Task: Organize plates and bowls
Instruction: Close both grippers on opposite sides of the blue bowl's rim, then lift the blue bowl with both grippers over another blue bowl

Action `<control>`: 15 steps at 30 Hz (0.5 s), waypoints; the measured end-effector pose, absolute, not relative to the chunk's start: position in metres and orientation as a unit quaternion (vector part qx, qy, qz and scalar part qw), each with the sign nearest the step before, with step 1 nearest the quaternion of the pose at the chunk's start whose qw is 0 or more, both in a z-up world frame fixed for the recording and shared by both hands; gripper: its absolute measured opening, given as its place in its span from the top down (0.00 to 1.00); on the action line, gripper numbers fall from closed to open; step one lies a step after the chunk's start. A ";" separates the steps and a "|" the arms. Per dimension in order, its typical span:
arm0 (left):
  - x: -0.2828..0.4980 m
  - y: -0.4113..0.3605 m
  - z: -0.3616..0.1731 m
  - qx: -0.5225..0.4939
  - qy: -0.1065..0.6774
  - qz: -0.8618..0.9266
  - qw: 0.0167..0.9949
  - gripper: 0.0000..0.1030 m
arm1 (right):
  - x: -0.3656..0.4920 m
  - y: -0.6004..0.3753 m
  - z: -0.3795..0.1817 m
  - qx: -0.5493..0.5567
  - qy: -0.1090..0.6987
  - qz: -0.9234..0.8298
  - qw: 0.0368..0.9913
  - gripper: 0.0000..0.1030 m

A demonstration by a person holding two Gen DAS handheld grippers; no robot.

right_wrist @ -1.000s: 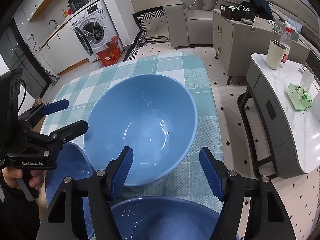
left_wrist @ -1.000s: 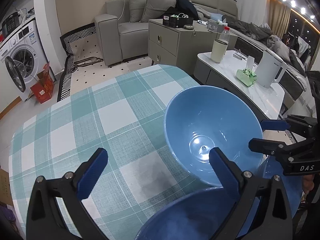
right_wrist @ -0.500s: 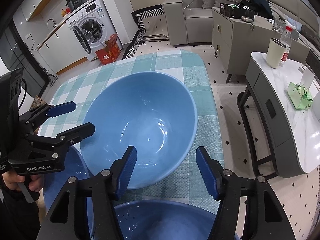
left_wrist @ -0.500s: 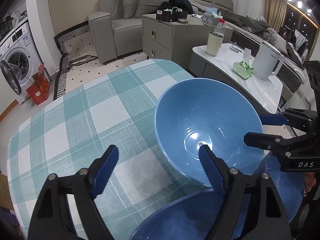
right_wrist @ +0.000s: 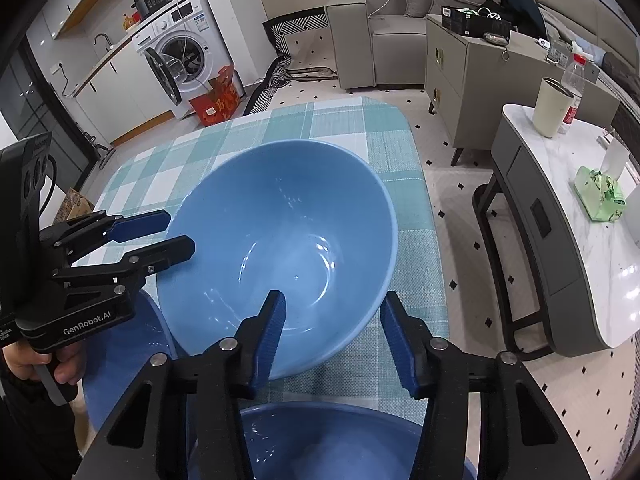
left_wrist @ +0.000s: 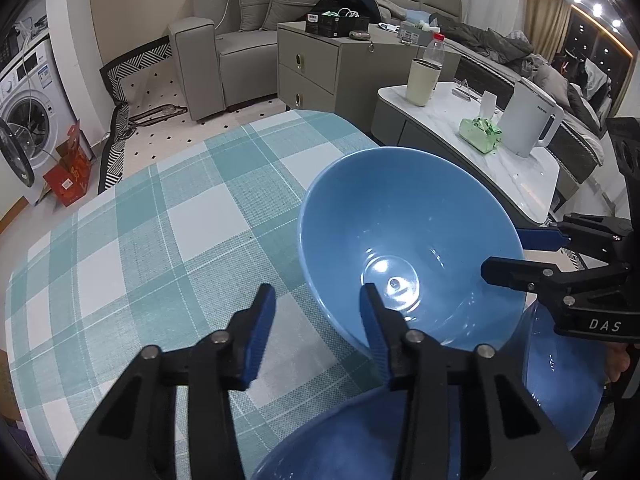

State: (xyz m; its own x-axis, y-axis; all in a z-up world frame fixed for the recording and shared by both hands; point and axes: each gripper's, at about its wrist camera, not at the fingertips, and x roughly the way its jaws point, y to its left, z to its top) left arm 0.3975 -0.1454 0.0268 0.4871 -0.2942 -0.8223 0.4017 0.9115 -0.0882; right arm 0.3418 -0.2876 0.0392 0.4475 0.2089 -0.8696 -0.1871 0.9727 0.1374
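Now both grippers closing astride big blue bowl (right_wrist: 280, 240) rim; checked tablecloth (left_wrist: 160, 220) bare beyond.

Upper left of your right wrist view, you've got a washing machine (right_wrist: 182, 58) with its door open and a red box (right_wrist: 216, 98) beside it. Top centre — a grey sofa (right_wrist: 384, 28). On the right, a marble side table (right_wrist: 568, 184) carries a cream cup (right_wrist: 550, 106) and a green tissue pack (right_wrist: 600, 192).

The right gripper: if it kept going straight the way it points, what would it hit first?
Most likely the near rim of the big blue bowl, which sits between the closing fingers of the right gripper. Depth is hard to judge, so contact may already be close.
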 end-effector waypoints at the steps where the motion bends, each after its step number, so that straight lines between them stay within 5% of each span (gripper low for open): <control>1: 0.397 -0.146 0.026 0.057 0.465 -0.204 0.859 0.65 | 0.342 -0.287 0.039 0.011 0.513 0.116 0.850 0.54; 6: 0.395 -0.147 0.026 0.060 0.461 -0.211 0.860 0.75 | 0.340 -0.287 0.038 0.005 0.512 0.111 0.852 0.60; 15: 0.395 -0.150 0.026 0.064 0.460 -0.218 0.858 0.75 | 0.339 -0.287 0.037 -0.004 0.510 0.104 0.854 0.68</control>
